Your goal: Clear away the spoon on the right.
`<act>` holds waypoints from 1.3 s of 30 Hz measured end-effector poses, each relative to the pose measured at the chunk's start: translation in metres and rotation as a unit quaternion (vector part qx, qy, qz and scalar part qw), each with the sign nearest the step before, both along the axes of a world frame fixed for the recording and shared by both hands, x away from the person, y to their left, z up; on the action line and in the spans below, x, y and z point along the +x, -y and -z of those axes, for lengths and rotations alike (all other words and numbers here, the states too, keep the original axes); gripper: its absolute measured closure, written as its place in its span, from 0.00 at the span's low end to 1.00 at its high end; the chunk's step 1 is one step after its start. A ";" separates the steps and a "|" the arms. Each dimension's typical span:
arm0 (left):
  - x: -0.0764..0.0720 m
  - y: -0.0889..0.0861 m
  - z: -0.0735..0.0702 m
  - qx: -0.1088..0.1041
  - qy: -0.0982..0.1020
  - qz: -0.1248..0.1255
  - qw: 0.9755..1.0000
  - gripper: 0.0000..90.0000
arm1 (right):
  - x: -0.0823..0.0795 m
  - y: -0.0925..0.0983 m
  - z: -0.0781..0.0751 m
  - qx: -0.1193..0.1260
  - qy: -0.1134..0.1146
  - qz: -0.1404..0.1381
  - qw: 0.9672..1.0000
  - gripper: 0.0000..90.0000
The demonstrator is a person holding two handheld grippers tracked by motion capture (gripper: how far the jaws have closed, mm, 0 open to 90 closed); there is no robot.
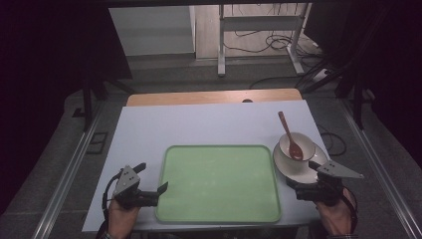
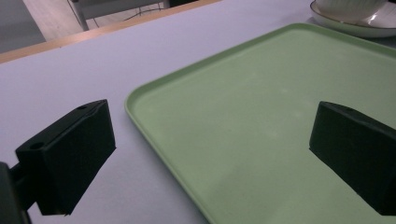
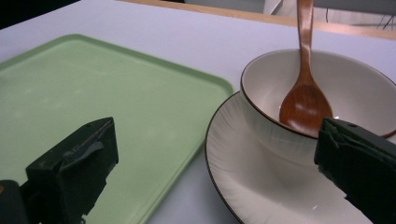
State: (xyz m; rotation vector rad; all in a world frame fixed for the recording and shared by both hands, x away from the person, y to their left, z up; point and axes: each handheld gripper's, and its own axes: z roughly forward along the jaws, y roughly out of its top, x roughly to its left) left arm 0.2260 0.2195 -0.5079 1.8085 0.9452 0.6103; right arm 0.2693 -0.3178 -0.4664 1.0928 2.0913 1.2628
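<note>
A pale green tray [image 1: 219, 148] lies empty at the middle of the white table top [image 1: 199, 124]. Right of it a white bowl [image 1: 304, 141] stands on a white plate [image 1: 293, 171], with a brown wooden spoon [image 1: 289, 135] resting in the bowl. My left gripper [image 1: 152, 178] is open at the tray's front left corner, its jaws astride the tray's rim [image 2: 140, 100]. My right gripper [image 1: 306, 178] is open just in front of the plate. In the right gripper view its jaws [image 3: 217, 130] stand wide, with the plate [image 3: 252, 172], bowl [image 3: 364, 88] and spoon [image 3: 306, 100] close ahead and nothing held.
A strip of wooden table [image 1: 214, 96] shows behind the white top. Beyond it are a metal frame's legs [image 1: 221, 45] and cables [image 1: 278, 42] on the floor. Metal rails [image 1: 69, 169] run along both sides. The plate's edge [image 2: 355, 25] appears far right in the left gripper view.
</note>
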 end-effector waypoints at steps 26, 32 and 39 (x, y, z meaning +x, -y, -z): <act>-0.001 -0.002 -0.001 -0.018 0.000 0.003 1.000 0.02 | 0.001 -0.004 0.004 -0.046 0.007 -0.007 0.999 0.00; -0.001 -0.002 -0.001 -0.015 0.002 0.002 1.000 0.02 | 0.002 -0.002 0.002 -0.043 0.012 -0.004 0.999 0.00; -0.002 -0.001 -0.002 -0.015 0.004 0.002 1.000 0.02 | 0.004 0.000 -0.001 -0.042 0.020 0.001 0.999 0.00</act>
